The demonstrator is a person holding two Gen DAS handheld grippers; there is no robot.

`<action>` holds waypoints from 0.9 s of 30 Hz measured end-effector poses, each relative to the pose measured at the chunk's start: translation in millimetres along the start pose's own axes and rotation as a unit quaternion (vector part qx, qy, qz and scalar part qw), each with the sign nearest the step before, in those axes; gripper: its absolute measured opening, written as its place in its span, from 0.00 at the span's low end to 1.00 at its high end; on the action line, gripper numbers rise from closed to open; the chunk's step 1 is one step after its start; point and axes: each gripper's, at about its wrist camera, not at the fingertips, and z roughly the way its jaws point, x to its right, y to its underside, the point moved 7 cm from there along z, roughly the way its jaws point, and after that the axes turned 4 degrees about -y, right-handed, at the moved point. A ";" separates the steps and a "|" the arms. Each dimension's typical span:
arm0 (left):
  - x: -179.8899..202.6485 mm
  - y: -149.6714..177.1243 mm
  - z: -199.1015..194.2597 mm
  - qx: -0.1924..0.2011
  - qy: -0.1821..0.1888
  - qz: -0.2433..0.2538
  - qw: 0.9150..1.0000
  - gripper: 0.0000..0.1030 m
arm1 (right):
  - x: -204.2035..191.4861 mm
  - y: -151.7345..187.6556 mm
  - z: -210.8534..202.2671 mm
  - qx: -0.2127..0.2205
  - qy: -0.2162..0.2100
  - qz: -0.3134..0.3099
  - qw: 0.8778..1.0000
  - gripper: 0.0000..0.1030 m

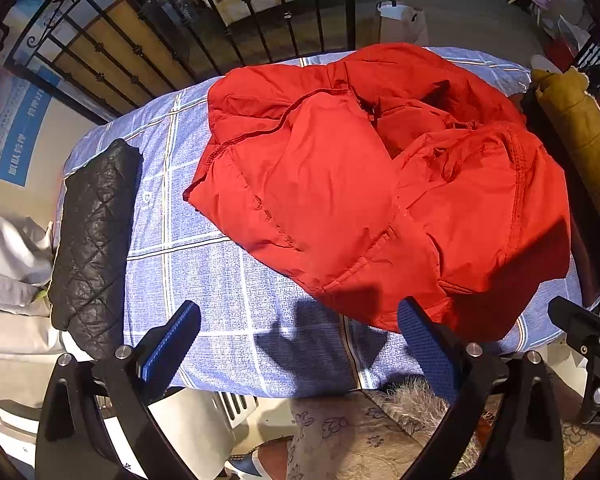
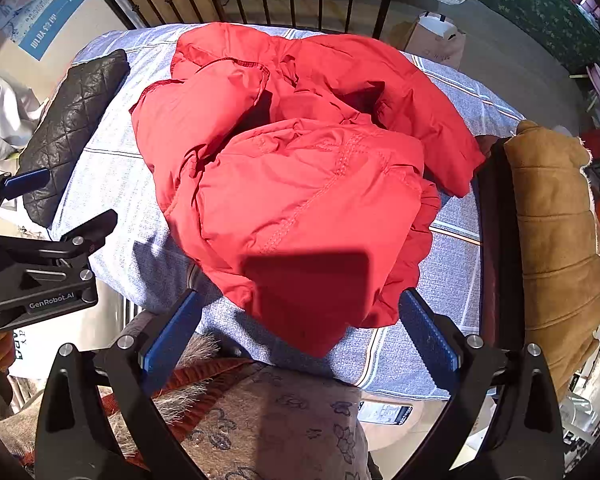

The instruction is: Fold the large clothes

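A large red jacket [image 1: 352,184] [image 2: 300,184] lies crumpled in a heap on a table covered with a blue checked cloth [image 1: 204,264] [image 2: 112,184]. My left gripper [image 1: 300,344] hangs open above the table's near edge, just short of the jacket's near hem, with nothing between its blue pads. The right gripper [image 2: 300,332] is open too, hovering over the jacket's near edge and casting a shadow on it. In the right wrist view the left gripper [image 2: 40,224] shows at the left edge.
A folded black quilted garment [image 1: 92,236] [image 2: 68,128] lies along the table's left side. A tan padded coat [image 1: 580,136] [image 2: 556,232] drapes over a chair at the right. A black iron railing [image 1: 180,32] stands behind the table. A person's patterned clothing [image 2: 268,420] is below the grippers.
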 end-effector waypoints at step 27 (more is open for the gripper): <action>4.7 -19.6 6.4 -0.001 0.006 0.003 1.000 0.94 | 2.1 -6.7 1.9 -0.003 -0.016 0.009 1.000 0.94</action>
